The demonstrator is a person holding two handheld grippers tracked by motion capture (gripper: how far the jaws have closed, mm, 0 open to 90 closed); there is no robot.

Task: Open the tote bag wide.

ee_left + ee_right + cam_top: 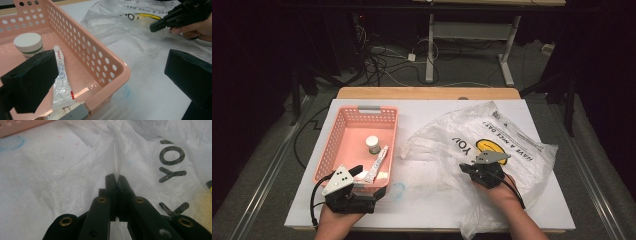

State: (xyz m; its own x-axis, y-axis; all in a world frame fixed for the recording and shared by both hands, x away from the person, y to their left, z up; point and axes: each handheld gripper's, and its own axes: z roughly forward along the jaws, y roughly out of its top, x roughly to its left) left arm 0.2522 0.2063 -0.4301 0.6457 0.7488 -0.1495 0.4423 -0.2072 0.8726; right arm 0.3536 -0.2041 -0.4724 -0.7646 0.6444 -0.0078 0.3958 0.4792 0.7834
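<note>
Two forearms enter from the near edge of the white table point(432, 205), each hand holding a pair of tongs. At the left, the left tongs point(371, 184) hover by the near right corner of a pink perforated basket point(339, 122), pointing toward the right, jaws spread wide with nothing between them; in the left gripper view one jaw sits over the basket and the other over bare table. Inside the basket stand a small white-lidded jar point(373, 144) and, just beside it, a white tube point(377, 162) lying with its long axis running from the jar toward the near wall. A faint blue ring mark point(397, 189) shows on the table just right of the basket's near corner.

Farther right, a crumpled clear plastic bag point(512, 150) printed with black letters and a yellow smiley covers most of the right half of the table, its long axis slanting from the far middle to the near right, its near corner hanging over the table's front edge. The right tongs point(473, 169) rest on the bag's near left part, pointing away from the person, jaws pressed together and pinching a raised fold of the plastic point(116, 167).

Bare table lies open between basket and bag and along the near edge.
</note>
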